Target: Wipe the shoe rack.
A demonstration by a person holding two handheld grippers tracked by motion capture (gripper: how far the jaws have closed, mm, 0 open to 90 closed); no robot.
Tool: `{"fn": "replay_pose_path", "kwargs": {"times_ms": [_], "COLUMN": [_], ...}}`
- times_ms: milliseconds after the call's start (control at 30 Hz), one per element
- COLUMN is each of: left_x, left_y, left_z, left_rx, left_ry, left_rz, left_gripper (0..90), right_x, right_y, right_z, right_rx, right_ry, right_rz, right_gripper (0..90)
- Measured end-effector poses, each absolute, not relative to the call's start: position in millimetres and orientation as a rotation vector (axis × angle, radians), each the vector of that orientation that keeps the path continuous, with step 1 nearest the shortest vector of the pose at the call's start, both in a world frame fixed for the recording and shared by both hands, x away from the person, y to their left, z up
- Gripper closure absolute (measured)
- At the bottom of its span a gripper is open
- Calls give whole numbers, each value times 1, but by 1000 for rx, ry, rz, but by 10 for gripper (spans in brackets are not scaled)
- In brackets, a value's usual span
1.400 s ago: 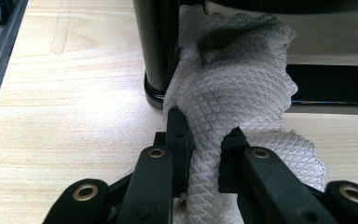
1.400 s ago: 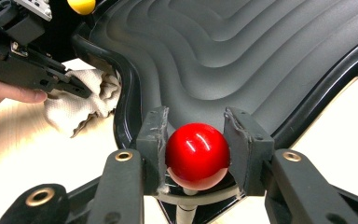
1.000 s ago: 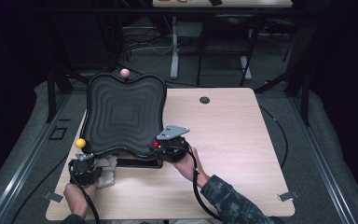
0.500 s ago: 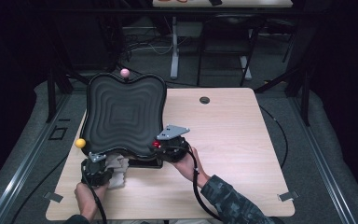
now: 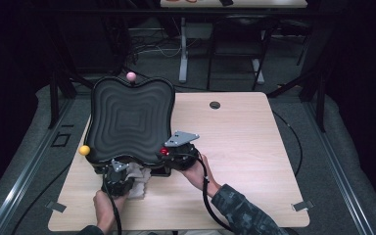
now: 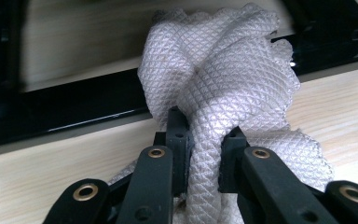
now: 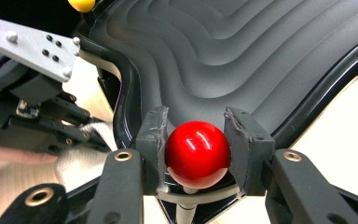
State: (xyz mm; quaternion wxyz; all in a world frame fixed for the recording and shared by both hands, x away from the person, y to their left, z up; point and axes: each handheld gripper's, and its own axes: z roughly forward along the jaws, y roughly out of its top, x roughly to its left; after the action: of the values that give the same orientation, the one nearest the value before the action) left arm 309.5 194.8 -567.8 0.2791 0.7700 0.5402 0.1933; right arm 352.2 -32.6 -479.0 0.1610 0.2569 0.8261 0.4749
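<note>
Tray on table, left half; cloth at tray's near edge.

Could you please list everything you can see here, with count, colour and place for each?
Ridged tray: one, black, wavy-edged, raised over the table's left half.
Red ball knob: one, at the tray's near right corner, clamped between the right gripper's jaws.
Yellow ball knob: one, at the tray's near left corner.
Pink ball knob: one, at the tray's far edge.
Cloth: one, white, waffle-textured, bunched below the tray's near edge, pinched by the left gripper.
Table: one, light wood.
Grommet: one, dark, round, far part of the table.
Left gripper: one, black, at the near left.
Right gripper: one, black, bearing a grey plate.
Hands: two, at the near edge; the right sleeve is patterned.
</note>
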Motion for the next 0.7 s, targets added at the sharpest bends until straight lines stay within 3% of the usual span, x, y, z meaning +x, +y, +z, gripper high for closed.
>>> {"fn": "replay_pose_path", "kwargs": {"times_ms": [367,700], "left_x": [306,310], "left_y": [159,156], "left_z": [-568,-569], "left_rx": [2158,2156], "left_ry": [1307,1279], "left_rz": [505,472], "left_gripper": [793,792], "right_x": [352,352], "right_y": [-32,-32], "right_z": [-479,-479], "right_rx": [737,735], "right_ry": [2356,2358], "right_rz": [1356,1356], "right_gripper": [601,600]}}
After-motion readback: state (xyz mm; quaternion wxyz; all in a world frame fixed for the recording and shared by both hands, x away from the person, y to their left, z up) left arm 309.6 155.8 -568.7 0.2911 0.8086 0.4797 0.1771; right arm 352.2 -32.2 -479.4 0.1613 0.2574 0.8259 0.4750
